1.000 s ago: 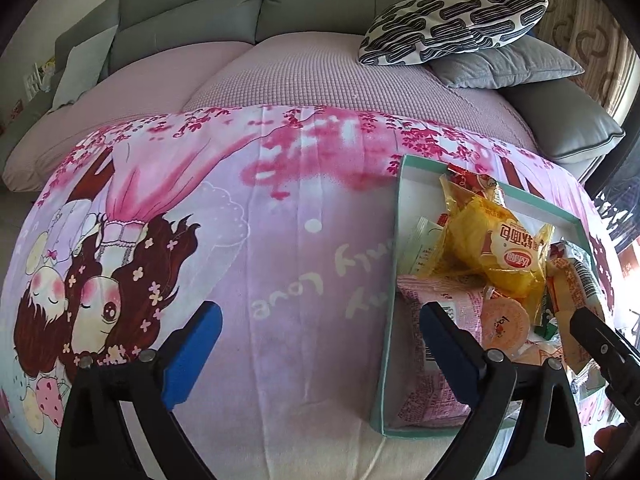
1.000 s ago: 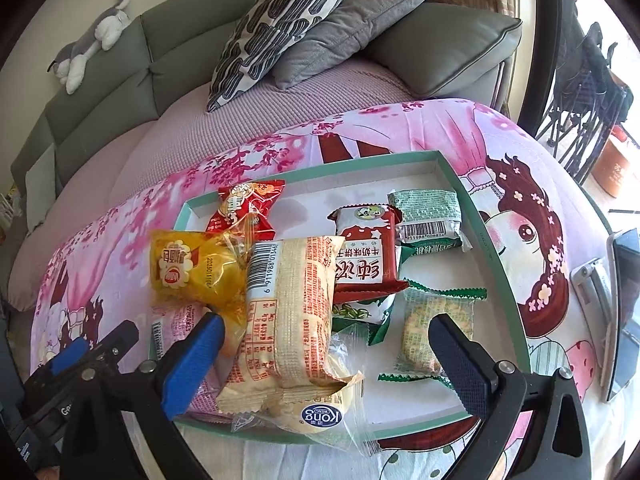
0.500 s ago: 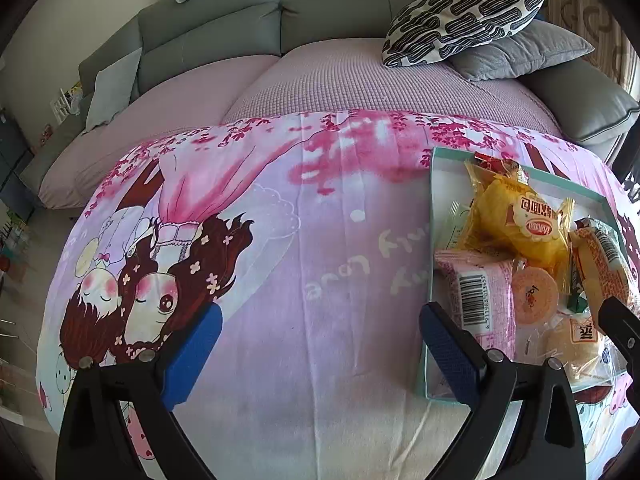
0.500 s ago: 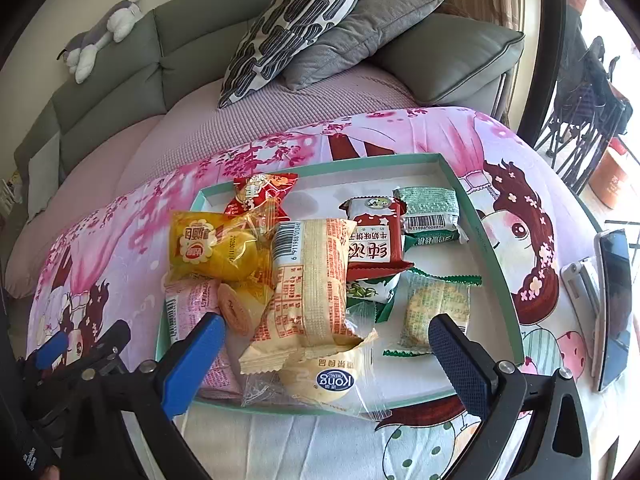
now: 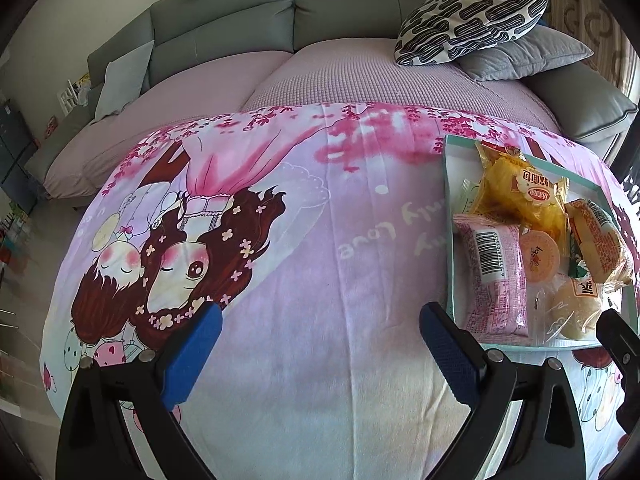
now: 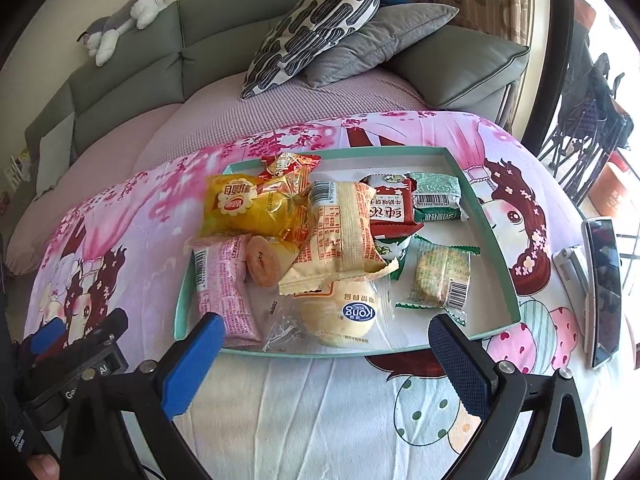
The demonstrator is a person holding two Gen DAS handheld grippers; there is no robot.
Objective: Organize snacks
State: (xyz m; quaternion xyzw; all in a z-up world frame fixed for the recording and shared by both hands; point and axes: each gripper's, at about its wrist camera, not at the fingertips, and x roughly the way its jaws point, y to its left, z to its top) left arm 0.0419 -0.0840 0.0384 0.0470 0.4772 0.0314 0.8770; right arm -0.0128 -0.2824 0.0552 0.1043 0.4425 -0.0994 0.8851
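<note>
Both grippers hang above the pink cartoon cloth point(image 5: 320, 280), and neither holds anything. The left gripper point(image 5: 318, 344) has its blue-padded fingers spread wide over bare cloth, with the tray point(image 5: 447, 216) off to its right side. The right gripper point(image 6: 324, 348) is just as wide, fingers framing the near edge of that same teal-rimmed tray.

Inside the tray, the snacks sit in a loose heap. A yellow bag point(image 6: 248, 210) lies at the far left, overlapping a red wrapper point(image 6: 288, 164) behind it. A pink packet point(image 6: 224, 284) runs along the left wall, with a small round jelly cup point(image 6: 262, 266) just beside it. A long beige packet point(image 6: 344, 236) lies across the middle, resting on a round bun in clear wrap point(image 6: 344, 312) at the near edge. To the right, a red packet point(image 6: 390, 210) touches a green one point(image 6: 438, 196), and a cracker pack point(image 6: 440, 280) lies apart nearer the front.

A phone point(image 6: 604, 292) rests on the cloth, right of the tray.
</note>
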